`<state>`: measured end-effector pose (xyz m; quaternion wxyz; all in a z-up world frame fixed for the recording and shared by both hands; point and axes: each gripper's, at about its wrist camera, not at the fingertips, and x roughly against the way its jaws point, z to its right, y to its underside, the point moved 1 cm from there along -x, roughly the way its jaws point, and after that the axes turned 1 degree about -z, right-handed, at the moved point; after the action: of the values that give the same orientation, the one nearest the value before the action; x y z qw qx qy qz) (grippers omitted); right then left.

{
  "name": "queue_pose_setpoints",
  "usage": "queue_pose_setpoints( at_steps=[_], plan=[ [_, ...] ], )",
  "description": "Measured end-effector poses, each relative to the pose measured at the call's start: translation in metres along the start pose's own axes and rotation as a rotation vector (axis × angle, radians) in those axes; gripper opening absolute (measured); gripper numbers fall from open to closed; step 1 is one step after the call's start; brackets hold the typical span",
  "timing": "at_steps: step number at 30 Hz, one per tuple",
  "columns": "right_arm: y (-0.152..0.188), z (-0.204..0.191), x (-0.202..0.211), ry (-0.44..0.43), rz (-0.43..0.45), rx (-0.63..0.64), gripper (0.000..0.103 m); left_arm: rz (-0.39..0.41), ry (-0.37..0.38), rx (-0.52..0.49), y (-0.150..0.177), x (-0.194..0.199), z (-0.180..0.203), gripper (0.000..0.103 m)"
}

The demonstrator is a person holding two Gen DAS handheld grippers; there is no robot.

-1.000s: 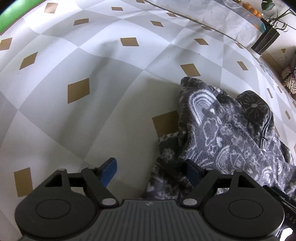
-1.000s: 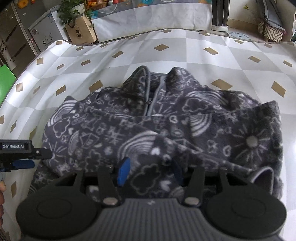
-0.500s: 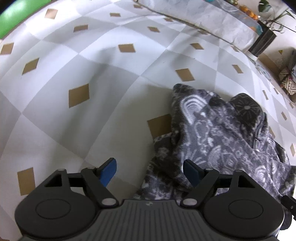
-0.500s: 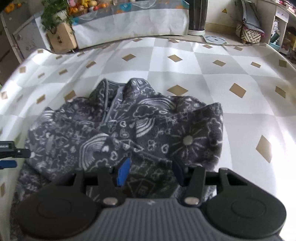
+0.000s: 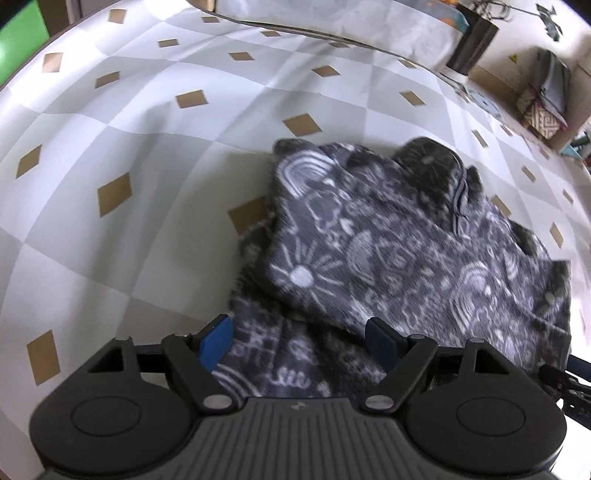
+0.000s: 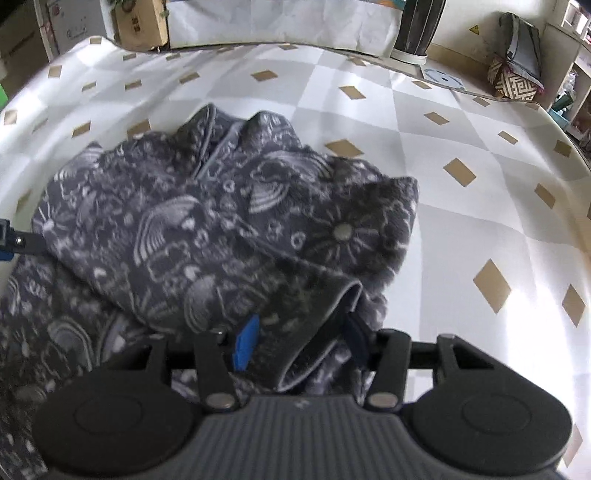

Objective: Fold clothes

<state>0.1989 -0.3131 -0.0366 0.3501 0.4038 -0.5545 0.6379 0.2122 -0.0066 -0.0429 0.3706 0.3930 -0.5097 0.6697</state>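
A dark grey fleece top [image 5: 369, 240] with white doodle print lies bunched on the checked tablecloth [image 5: 129, 147], zip collar at the far side. My left gripper [image 5: 298, 340] hovers over its near left edge, jaws wide apart, with fabric lying below and between the blue pads and not pinched. In the right wrist view the fleece top [image 6: 221, 221] is folded over on itself. My right gripper [image 6: 300, 339] is shut on a thick fold of its grey-trimmed hem. The left gripper's tip [image 6: 11, 240] shows at the far left edge.
The tablecloth [image 6: 461, 129] runs bare to the right and far side of the garment. Beyond the table edge stand a cardboard box with a plant [image 6: 140, 22], a dark cylindrical bin [image 6: 417, 26] and a patterned box [image 6: 513, 77]. A green object [image 5: 18, 48] shows at the far left.
The right gripper has carried its hold of the hem across, doubling the fleece's right side over and narrowing the pile. The left gripper has shifted so that fabric now lies between its pads.
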Motion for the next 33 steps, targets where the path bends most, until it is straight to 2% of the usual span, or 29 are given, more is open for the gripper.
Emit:
queue_pose_setpoints(
  at_steps=[5,8,17,24,33],
  plan=[
    [0.006,0.001,-0.019,0.023,-0.036,-0.007,0.048,-0.038,0.009,-0.029,0.006,-0.008,0.009,0.079],
    [0.009,-0.003,-0.023,0.053,-0.021,0.022,0.049,-0.057,0.001,-0.037,0.01,-0.014,0.01,0.079],
    [0.011,0.002,0.002,0.096,-0.009,-0.052,0.053,-0.059,-0.014,-0.083,0.027,-0.004,0.003,0.079],
    [0.027,0.006,0.032,0.016,-0.009,-0.199,0.055,-0.054,-0.012,-0.138,0.05,0.01,0.007,0.079],
    [0.054,-0.008,0.052,-0.046,-0.027,-0.26,0.057,-0.085,0.021,-0.187,0.084,0.021,0.02,0.079]
  ],
)
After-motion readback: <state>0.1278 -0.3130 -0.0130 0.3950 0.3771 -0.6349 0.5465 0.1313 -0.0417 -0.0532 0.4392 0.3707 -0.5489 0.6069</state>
